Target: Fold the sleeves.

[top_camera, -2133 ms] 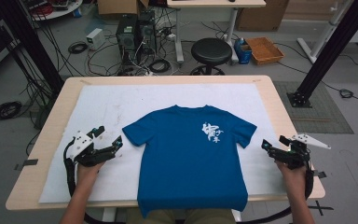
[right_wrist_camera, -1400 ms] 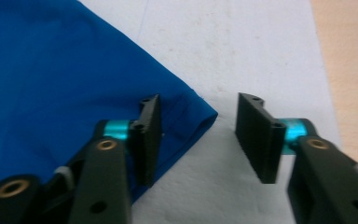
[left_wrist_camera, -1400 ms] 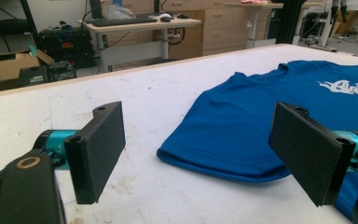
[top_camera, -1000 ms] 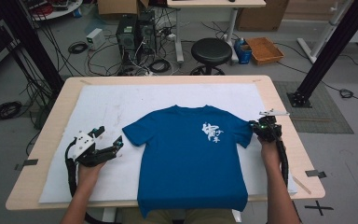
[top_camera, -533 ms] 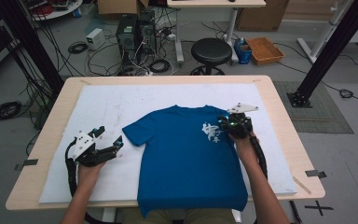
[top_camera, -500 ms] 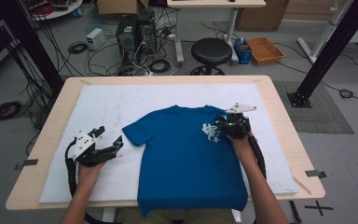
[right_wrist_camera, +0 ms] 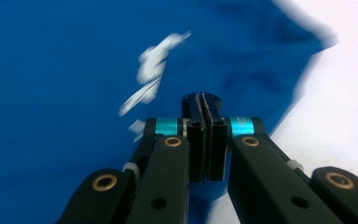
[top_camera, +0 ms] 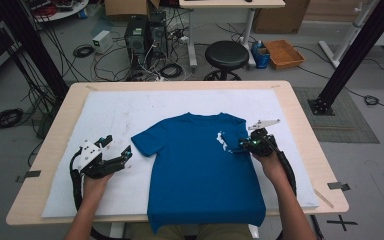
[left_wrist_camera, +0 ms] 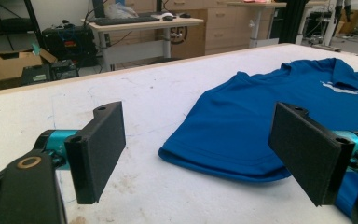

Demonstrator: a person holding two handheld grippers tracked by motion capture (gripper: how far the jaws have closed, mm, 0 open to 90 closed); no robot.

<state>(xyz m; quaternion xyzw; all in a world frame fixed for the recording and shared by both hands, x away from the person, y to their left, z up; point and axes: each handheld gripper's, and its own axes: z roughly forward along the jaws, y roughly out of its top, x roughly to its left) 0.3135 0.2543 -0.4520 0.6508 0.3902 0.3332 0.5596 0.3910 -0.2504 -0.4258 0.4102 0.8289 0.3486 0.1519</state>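
Evidently soft, limp blue T-shirt: pinch sleeve hems. Right tongs clamped on its folded-in sleeve; left tongs wide, empty, beside the other sleeve.

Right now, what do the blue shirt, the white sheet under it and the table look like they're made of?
Blue shirt: soft knit fabric, probably cotton or a blend; matte, with a stitched sleeve hem and limp folds. White sheet: matte covering, scuffed and marked; fabric, foam or paper, can't tell. Table: light wood or wood-look laminate, pale smooth edge.
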